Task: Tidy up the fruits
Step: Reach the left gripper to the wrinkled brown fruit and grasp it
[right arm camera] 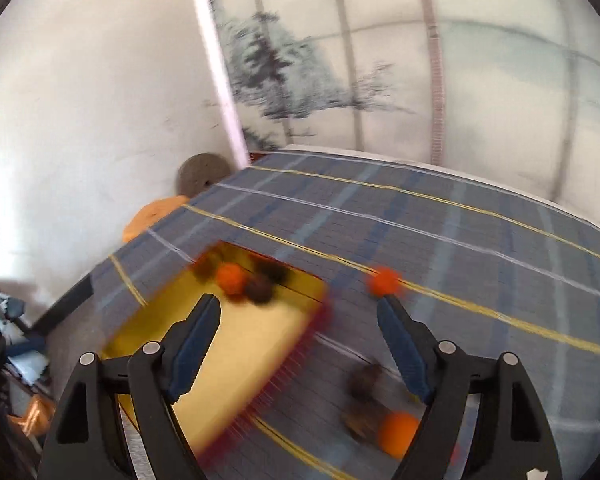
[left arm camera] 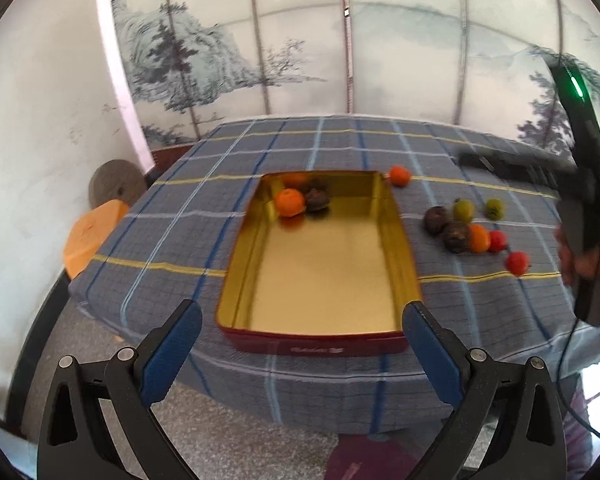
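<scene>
A red tin with a gold inside (left arm camera: 320,272) lies open near the table's front edge, an orange fruit (left arm camera: 289,202) and a dark one (left arm camera: 317,200) touching in its far left corner. Another orange fruit (left arm camera: 399,175) sits just beyond its far right corner; a loose cluster of dark, green, orange and red fruits (left arm camera: 466,228) lies to its right.

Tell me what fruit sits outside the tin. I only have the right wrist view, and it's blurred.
Observer: Two green fruits lie on the cloth right of the tin, outside your frame.
Operator: Any red ones?
Observer: Two red fruits, at the near end of that same cluster.
Operator: And the left gripper?
Observer: The left gripper is open and empty, at the tin's near end.
</scene>
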`<state>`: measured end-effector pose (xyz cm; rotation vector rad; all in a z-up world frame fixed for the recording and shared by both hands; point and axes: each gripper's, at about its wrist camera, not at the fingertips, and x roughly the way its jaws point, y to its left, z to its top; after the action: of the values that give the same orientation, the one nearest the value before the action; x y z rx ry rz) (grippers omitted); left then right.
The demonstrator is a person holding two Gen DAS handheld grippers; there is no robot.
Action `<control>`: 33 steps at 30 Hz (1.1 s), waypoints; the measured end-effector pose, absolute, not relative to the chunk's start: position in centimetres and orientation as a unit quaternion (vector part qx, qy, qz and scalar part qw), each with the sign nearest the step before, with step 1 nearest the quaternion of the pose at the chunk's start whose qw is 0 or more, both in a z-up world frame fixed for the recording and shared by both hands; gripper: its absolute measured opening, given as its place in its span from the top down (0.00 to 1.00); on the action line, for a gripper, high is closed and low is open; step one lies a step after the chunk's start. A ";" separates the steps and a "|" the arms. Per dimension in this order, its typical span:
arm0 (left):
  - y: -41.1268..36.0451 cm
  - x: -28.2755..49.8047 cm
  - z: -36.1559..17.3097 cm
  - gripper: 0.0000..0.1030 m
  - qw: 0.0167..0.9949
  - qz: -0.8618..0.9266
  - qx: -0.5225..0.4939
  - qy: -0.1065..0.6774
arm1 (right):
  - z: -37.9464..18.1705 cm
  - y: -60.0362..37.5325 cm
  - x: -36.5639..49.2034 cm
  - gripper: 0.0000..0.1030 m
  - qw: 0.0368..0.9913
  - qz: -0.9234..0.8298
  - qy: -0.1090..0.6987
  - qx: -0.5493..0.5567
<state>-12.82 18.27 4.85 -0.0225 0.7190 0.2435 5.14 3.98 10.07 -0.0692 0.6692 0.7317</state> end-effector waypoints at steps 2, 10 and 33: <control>17.4 -12.6 4.9 0.03 0.931 0.100 -0.004 0.350 | 8.9 -0.1 4.6 0.24 0.893 0.311 0.323 -0.045; 12.9 -10.1 5.4 0.03 0.929 -0.002 0.023 0.369 | 3.2 -14.6 4.9 0.24 0.916 0.140 0.371 -0.065; 8.9 7.4 1.2 0.54 0.857 -0.073 -0.117 0.497 | 0.3 -20.2 5.0 0.24 0.915 0.165 0.368 0.000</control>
<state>7.39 8.94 1.16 -0.2450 1.0435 -0.1530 4.98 -20.21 0.28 0.0009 0.7569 0.3401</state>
